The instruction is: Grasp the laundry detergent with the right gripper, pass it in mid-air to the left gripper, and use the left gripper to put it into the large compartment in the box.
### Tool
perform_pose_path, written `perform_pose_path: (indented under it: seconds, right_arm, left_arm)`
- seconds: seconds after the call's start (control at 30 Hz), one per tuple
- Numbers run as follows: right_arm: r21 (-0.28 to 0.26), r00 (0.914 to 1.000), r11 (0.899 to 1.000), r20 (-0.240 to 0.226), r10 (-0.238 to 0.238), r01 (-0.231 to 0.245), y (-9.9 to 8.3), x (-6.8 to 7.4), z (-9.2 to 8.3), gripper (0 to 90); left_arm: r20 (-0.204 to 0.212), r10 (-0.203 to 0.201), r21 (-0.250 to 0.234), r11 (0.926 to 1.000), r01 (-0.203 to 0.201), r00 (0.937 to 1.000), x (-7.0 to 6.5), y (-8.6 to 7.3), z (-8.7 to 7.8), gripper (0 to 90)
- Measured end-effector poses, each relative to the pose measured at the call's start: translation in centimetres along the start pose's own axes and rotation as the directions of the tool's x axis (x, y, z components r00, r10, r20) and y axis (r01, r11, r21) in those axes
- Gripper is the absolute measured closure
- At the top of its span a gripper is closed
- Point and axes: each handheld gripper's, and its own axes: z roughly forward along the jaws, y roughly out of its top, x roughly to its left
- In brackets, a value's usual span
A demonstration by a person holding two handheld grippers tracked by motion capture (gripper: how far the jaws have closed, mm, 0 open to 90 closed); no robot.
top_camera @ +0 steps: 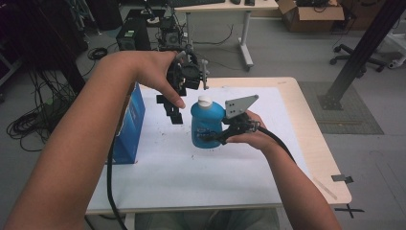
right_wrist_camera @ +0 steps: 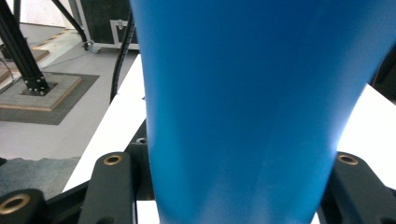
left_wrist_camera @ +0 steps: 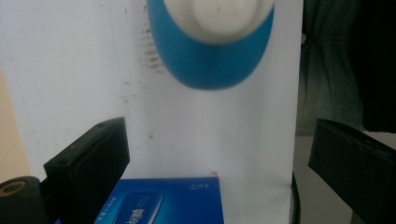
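A blue bottle [top_camera: 206, 125] with a white cap [top_camera: 205, 100] stands upright over the white sheet, and my right gripper [top_camera: 215, 138] is shut on its lower body from the right. In the right gripper view the blue bottle [right_wrist_camera: 252, 107] sits squeezed between the two black jaws. My left gripper [top_camera: 171, 109] hangs above and just left of the bottle, pointing down, its jaws open with nothing between them. Looking down from the left gripper view, the white cap [left_wrist_camera: 219, 16] and the bottle's blue shoulder [left_wrist_camera: 210, 70] lie ahead of the open left gripper [left_wrist_camera: 219, 168].
A blue box [top_camera: 128, 125] stands upright at the left edge of the white sheet [top_camera: 201, 177]; its top [left_wrist_camera: 163, 203] lies just under the left gripper. The wooden table [top_camera: 321, 148] ends close on the right. A desk, cables and chairs are beyond.
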Motion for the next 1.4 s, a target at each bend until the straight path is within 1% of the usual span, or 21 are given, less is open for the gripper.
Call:
perform_pose_path:
  seconds: [0.03, 0.17, 0.33, 0.6, 0.9, 0.97, 1.0, 1.13, 1.2, 1.4]
  right_arm:
    - [-0.001, 1.0000, 1.000, -0.006, -0.003, 0.003, 0.1, 0.0, 0.4, 44.1]
    - [-0.002, 0.9998, 1.000, -0.019, -0.007, 0.006, 0.4, 0.1, 1.1, 44.1]
    - [-0.003, 0.9997, 1.000, -0.024, -0.005, 0.005, 0.6, 0.1, 1.7, 44.2]
    - [-0.006, 0.9996, 1.000, -0.029, -0.008, 0.008, 0.8, -0.1, 2.4, 44.2]
    - [-0.004, 0.9995, 1.000, -0.032, -0.006, 0.006, 0.8, -0.2, 3.0, 44.1]
    - [-0.007, 0.9995, 1.000, -0.030, -0.005, 0.005, 0.8, -0.3, 3.0, 44.1]
    - [-0.007, 0.9995, 1.000, -0.030, -0.005, 0.005, 0.8, -0.3, 3.0, 44.1]
    - [-0.007, 0.9996, 1.000, -0.028, 0.000, 0.000, 0.7, -0.4, 3.0, 44.2]
    - [-0.006, 0.9996, 1.000, -0.027, 0.001, -0.002, 0.7, -0.4, 3.1, 44.1]
    - [-0.003, 0.9995, 1.000, -0.030, 0.007, -0.007, 0.5, -0.5, 3.5, 44.2]
  left_arm:
    - [-0.001, -0.001, 0.003, 1.0000, 0.001, 1.0000, 0.0, 0.0, 0.0, 5.4]
    - [0.001, 0.004, 0.007, 1.0000, -0.004, 1.0000, 0.0, 0.1, 0.2, 5.4]
    - [0.002, 0.009, 0.016, 0.9998, -0.009, 1.0000, 0.0, 0.4, 0.4, 5.4]
    - [-0.002, 0.005, 0.025, 0.9997, -0.005, 1.0000, 0.1, 0.6, 0.6, 5.4]
    - [-0.004, 0.005, 0.036, 0.9993, -0.004, 1.0000, 0.1, 1.0, 1.0, 5.3]
    - [-0.011, -0.008, 0.030, 0.9995, 0.008, 0.9999, 0.1, 1.1, 1.1, 5.4]
    - [-0.011, -0.008, 0.030, 0.9995, 0.008, 0.9999, 0.1, 1.1, 1.1, 5.3]
    - [-0.013, -0.022, 0.040, 0.9990, 0.022, 0.9997, 0.1, 1.1, 1.5, 5.3]
    - [-0.013, -0.017, 0.039, 0.9991, 0.018, 0.9998, 0.1, 1.2, 1.6, 5.3]
    - [-0.026, -0.021, 0.045, 0.9987, 0.022, 0.9994, 0.0, 1.4, 1.7, 5.4]
